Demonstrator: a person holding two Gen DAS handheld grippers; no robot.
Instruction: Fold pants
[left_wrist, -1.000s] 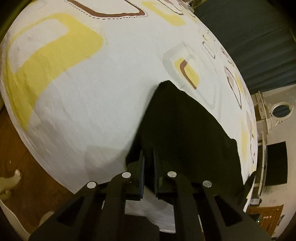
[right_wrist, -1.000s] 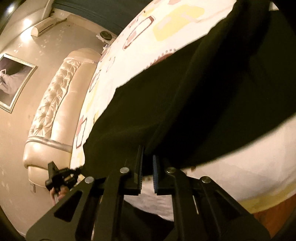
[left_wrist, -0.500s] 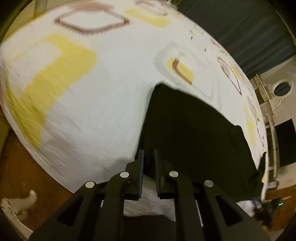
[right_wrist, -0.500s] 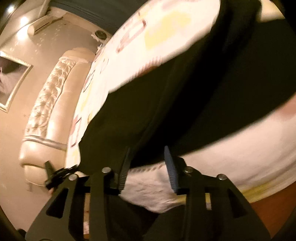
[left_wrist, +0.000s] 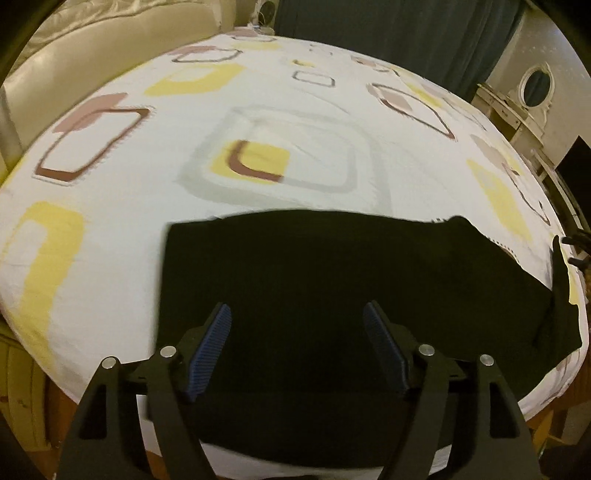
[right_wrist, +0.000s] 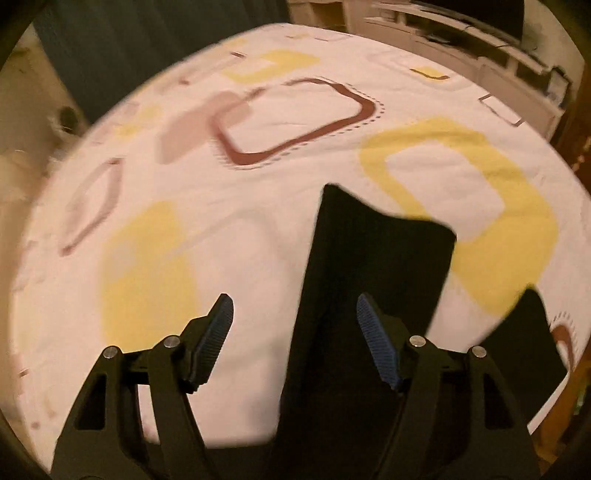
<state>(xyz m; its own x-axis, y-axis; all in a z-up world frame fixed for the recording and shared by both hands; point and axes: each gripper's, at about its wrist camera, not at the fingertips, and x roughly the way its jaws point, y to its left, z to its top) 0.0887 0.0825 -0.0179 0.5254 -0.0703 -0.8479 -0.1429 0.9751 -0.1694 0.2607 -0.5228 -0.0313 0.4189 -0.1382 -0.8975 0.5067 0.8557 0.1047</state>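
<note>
The black pants (left_wrist: 332, 280) lie flat on the patterned bed sheet (left_wrist: 258, 110), stretched left to right near the bed's front edge. My left gripper (left_wrist: 297, 347) is open and empty, hovering over the pants near their left end. In the right wrist view a pants leg (right_wrist: 373, 280) runs away from me, with another dark piece (right_wrist: 524, 343) at the right. My right gripper (right_wrist: 293, 339) is open and empty above the sheet and the leg's left edge.
A padded cream headboard (left_wrist: 92, 55) stands at the far left. Dark curtains (left_wrist: 388, 29) hang behind the bed. A white dresser with an oval mirror (left_wrist: 535, 85) is at the right. Wooden floor (left_wrist: 546, 424) shows beyond the bed's front edge.
Both grippers have opened and let go of the pants, which now lie on the bed. Both cameras have swung to look across the bed.
</note>
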